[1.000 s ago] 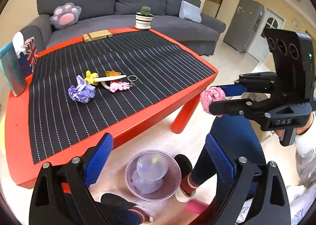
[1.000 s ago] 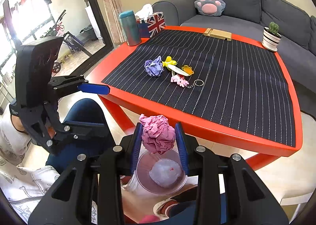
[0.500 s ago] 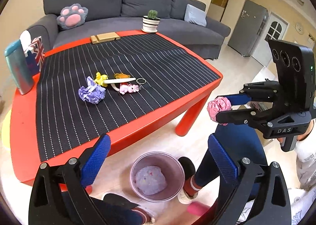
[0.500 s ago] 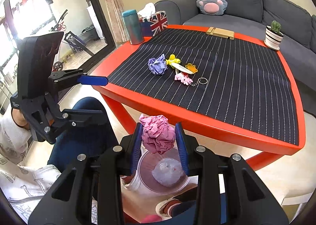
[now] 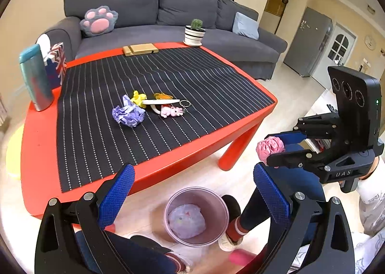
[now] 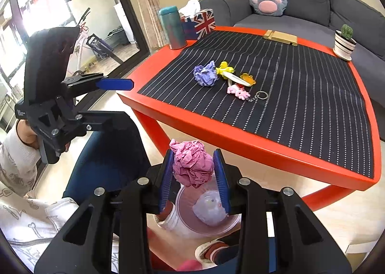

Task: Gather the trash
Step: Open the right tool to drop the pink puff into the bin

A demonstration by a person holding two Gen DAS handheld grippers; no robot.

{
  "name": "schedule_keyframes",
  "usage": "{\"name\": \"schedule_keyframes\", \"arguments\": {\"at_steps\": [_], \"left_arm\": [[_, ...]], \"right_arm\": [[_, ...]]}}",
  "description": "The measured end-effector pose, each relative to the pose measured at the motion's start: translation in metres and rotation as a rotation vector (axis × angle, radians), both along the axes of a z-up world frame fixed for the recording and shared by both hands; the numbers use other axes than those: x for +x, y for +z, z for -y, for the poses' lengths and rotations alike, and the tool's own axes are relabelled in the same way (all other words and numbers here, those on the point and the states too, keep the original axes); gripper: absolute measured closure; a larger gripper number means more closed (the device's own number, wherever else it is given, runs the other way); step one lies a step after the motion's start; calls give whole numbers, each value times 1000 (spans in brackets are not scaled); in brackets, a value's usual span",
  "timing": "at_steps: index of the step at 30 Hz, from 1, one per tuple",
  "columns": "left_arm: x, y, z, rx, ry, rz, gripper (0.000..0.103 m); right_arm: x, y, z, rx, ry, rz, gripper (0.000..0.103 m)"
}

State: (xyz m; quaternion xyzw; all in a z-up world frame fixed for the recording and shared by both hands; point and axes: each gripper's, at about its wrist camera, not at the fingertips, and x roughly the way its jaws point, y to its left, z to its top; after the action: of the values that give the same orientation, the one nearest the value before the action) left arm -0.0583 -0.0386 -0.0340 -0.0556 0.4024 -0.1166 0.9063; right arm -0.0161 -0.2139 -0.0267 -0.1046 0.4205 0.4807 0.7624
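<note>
The right gripper (image 6: pixel 194 177) still pinches the crumpled pink paper ball (image 6: pixel 192 165) between its blue pads, above the translucent plastic bin (image 6: pixel 207 223) on the floor, which holds what looks like pale crumpled paper. The left gripper (image 5: pixel 192 192) has lifted slightly, fingers wide and empty. A crumpled purple paper ball (image 5: pixel 128 114) lies on the striped black mat (image 5: pixel 101 129) covering the red table (image 5: pixel 36 153), before a grey sofa (image 5: pixel 149 9).

red table (image 5: pixel 38 129), black white-striped mat (image 5: pixel 168 86), pink paper (image 6: pixel 192 165)
</note>
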Motion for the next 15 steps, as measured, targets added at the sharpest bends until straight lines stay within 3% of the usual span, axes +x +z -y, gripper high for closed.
{"name": "schedule_keyframes", "arguments": {"at_steps": [4,7,8,15], "left_arm": [[-2,2,-3,-2,7,5,8],[-2,2,-5,-1,13,6,8],[-2,2,-5,0,14,5,8],[-1,-1,-7,0,14,-3,8]], "right_arm": [[-4,1,-5,3,26,4,62],[-3,1,-6,12,15,10,21],[-2,1,-5,15,4,14,12],[4,-1,-3,-8,-55,25,6]]}}
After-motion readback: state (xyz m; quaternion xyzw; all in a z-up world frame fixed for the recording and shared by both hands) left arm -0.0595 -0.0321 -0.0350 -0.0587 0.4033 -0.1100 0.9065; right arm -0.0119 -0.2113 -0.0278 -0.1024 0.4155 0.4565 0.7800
